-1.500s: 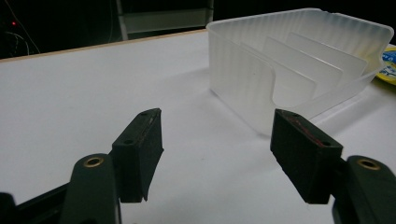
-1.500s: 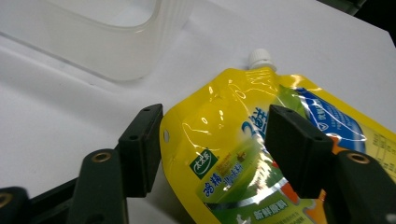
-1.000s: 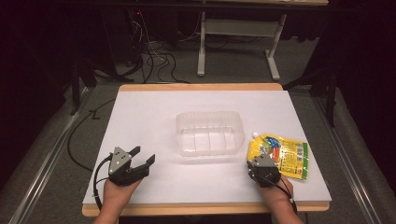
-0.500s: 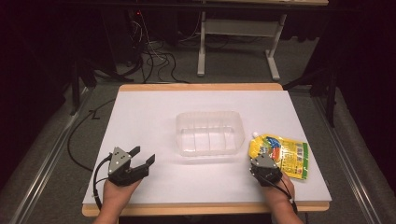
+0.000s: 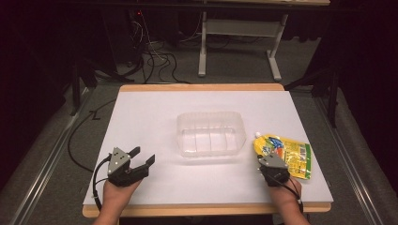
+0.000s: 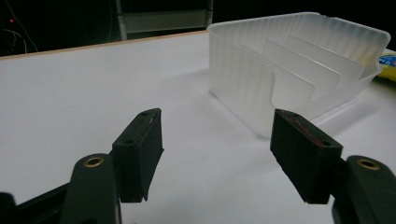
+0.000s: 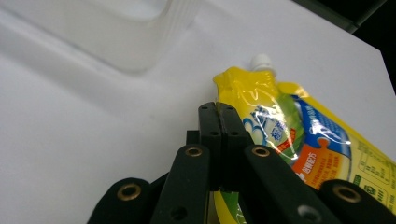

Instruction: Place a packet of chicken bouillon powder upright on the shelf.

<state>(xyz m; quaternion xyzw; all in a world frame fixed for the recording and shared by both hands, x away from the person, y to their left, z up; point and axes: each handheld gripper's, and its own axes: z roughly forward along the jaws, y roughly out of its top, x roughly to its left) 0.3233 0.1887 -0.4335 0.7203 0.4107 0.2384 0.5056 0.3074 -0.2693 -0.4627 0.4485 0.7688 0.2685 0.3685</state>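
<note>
Pouch [image 5: 284, 153], yellow, spouted: lies flat on worktop [image 5: 155, 117] right of clear tray [image 5: 211, 133]. Likely soft, slippery, light; best gripped at sealed edge. Right tongs [image 7: 219, 116] have just closed, pinching its near edge. Left tongs [image 6: 217, 149] wide, empty.

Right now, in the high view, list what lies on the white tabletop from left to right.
left gripper, jaws open → clear plastic container → right gripper, jaws just closed on the edge of the yellow spouted pouch, whose far end lies farthest right.
</note>
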